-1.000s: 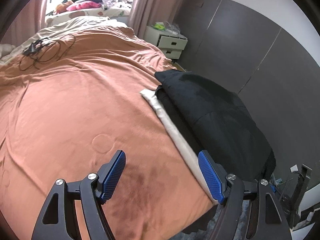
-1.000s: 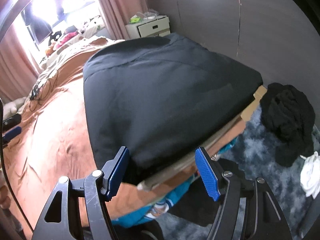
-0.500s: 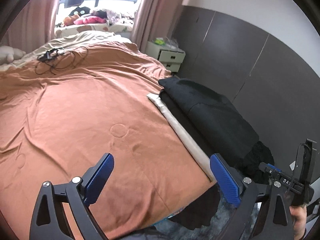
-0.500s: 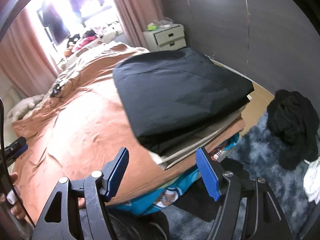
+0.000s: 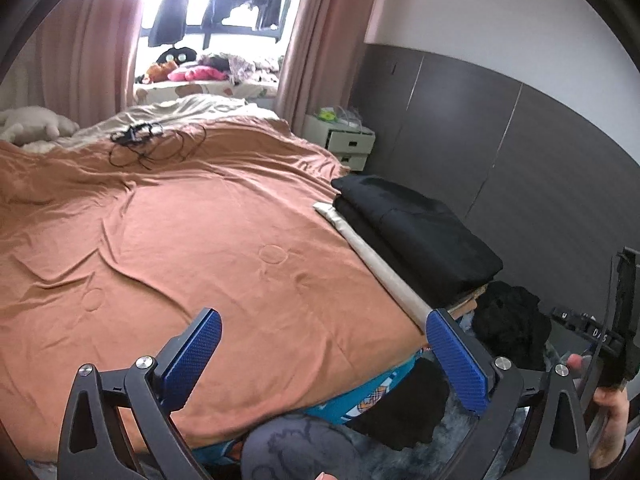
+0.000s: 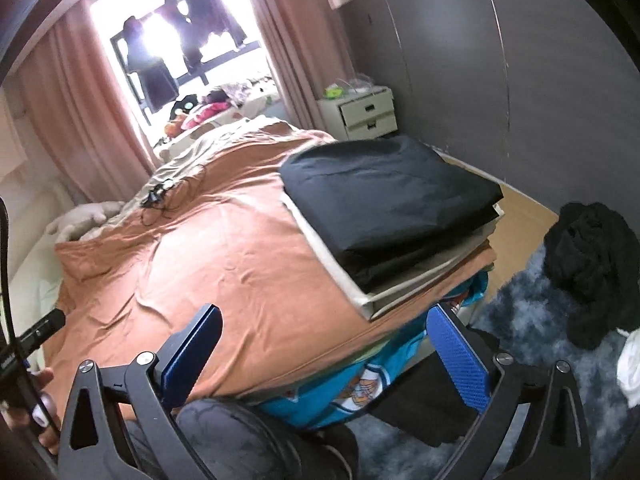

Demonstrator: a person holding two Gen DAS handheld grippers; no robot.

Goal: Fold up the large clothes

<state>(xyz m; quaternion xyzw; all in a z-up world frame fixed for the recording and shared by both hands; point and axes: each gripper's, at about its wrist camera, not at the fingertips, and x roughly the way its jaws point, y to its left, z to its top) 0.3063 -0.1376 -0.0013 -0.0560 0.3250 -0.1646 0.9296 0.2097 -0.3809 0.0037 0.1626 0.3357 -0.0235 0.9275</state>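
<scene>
A folded black garment (image 6: 384, 200) (image 5: 416, 224) tops a stack of folded clothes at the right corner of the bed, with a beige folded piece (image 6: 360, 292) (image 5: 376, 256) under it. The orange bedspread (image 5: 180, 240) (image 6: 224, 256) covers the bed. My left gripper (image 5: 324, 356) hangs over the bed's near edge, its jaws still opening with nothing between them. My right gripper (image 6: 324, 352) is held back from the stack above the bed's corner, jaws also opening and holding nothing. A crumpled black garment (image 6: 592, 264) (image 5: 508, 320) lies on the floor at the right.
A white nightstand (image 6: 360, 112) (image 5: 344, 144) stands by the dark wall panels. Black cables (image 5: 148, 144) lie on the far bedspread, with a plush toy (image 5: 32, 124) at far left. A grey-blue rug (image 6: 520, 420) covers the floor. A hand (image 5: 608, 420) holds the other gripper's handle.
Both grippers pulled back and up from the black folded stack, and their jaws spread wider. The stack stays on the bed's corner, now farther off in both views.
</scene>
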